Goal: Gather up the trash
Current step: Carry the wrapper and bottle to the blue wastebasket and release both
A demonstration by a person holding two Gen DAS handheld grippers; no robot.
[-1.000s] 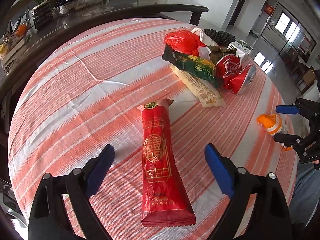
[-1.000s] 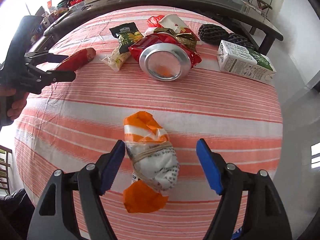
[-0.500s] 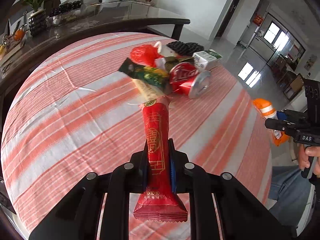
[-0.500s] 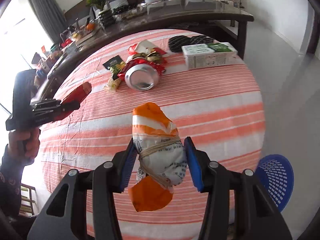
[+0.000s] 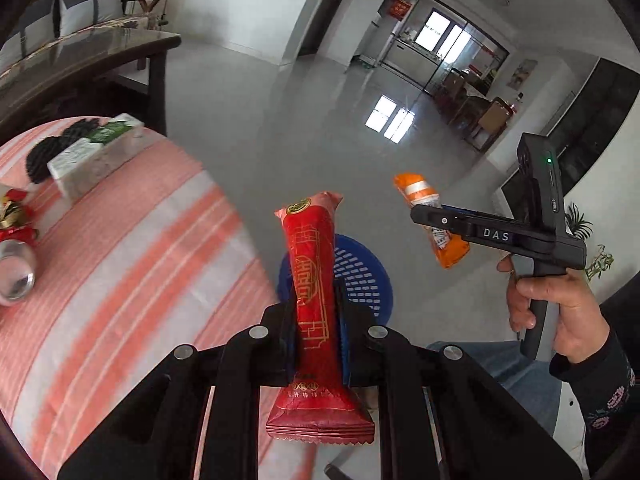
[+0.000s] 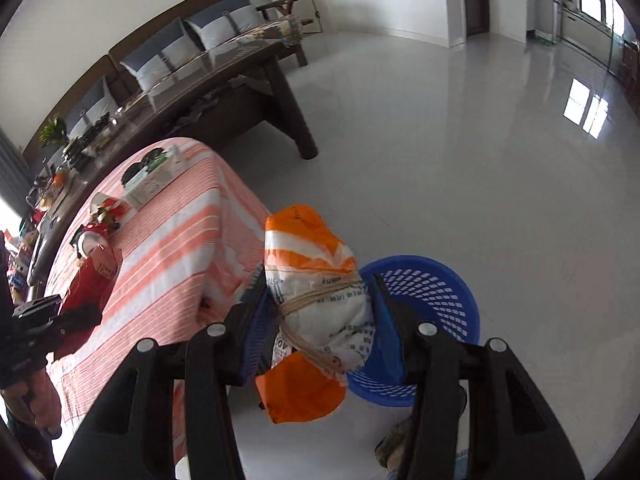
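1. Striped tablecloth now lies off to the left, carton and can left there.
2. Left gripper, clamped on the red wrapper, has swung over the blue basket.
3. Right gripper, pinching the orange-and-white packet, has reached it too; both look ready to drop.

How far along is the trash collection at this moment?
Done: nothing visibly in the blue basket yet. In hand: left hand-held gripper clamps the red wrapper; right hand-held gripper clamps the orange-and-white packet, both near the basket. Left: milk carton, crushed can and wrappers on the table.
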